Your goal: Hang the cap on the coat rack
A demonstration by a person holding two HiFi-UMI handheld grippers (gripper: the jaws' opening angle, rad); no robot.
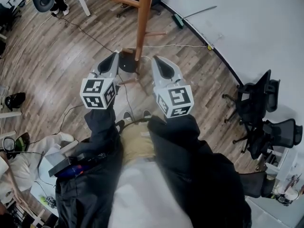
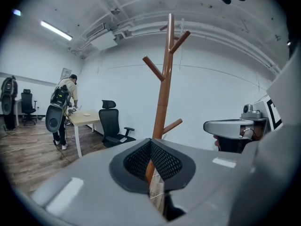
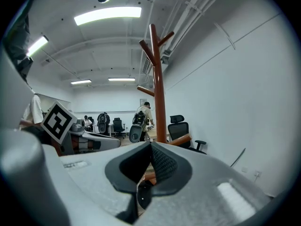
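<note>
The wooden coat rack [image 1: 141, 23] stands on a dark round base [image 1: 127, 63] just ahead of both grippers. Its brown pole with angled pegs rises in the left gripper view [image 2: 164, 93] and in the right gripper view [image 3: 159, 93]. My left gripper [image 1: 115, 55] points at the base from the left, jaws together with nothing between them [image 2: 150, 142]. To the right of the pole, my right gripper [image 1: 155, 59] also looks shut and empty [image 3: 151, 146]. No cap shows in any view.
Wood floor with loose cables [image 1: 85, 32] around the rack. A white wall [image 1: 247, 27] runs close behind it. Black office chairs [image 1: 256, 103] stand at the right, another [image 2: 112, 124] beside a desk [image 2: 87, 119]. A person with a backpack [image 2: 61, 107] stands at that desk.
</note>
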